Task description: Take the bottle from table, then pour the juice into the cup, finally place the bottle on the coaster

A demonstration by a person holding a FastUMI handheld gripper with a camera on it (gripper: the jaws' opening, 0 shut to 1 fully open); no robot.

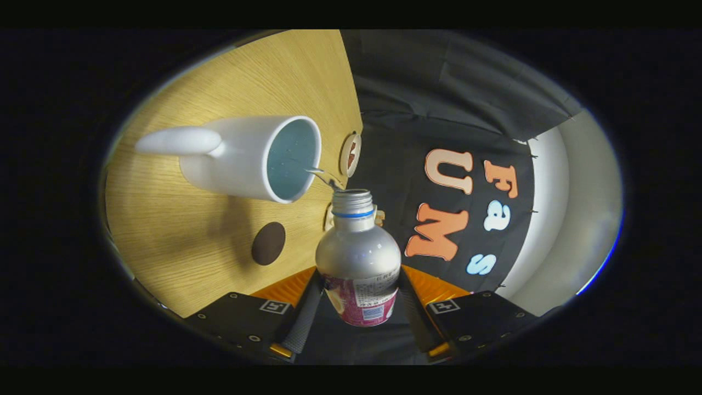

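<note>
One bottle sits between the two fingers of the jaws, which are closed part-way and press on its lower body from both sides, over the pink and white label. The bottle is smooth, silvery and round-shouldered, narrowing to a threaded neck with a blue ring under the thread; it has no cap, and its open mouth points ahead, away from the jaws. The whole view is rolled, so the table stands like a wall to one side of the bottle, and the bottle is tipped toward it.

One cup stands on the table just beyond the bottle's mouth. It is a white, glossy, cylindrical mug with one thick rounded handle on the side away from the bottle, and its inside looks pale blue-grey. A thin clear stream runs from the bottle's mouth over the rim into the cup.

The table is light wood with fine straight grain. One dark brown round disc, flat and matte, lies on it beside the bottle's shoulder, nearer the jaws than the cup is. One pale round piece with a dark centre sits at the table's edge beyond the cup; what it is I cannot tell. Something small is half hidden behind the bottle's neck.
</note>
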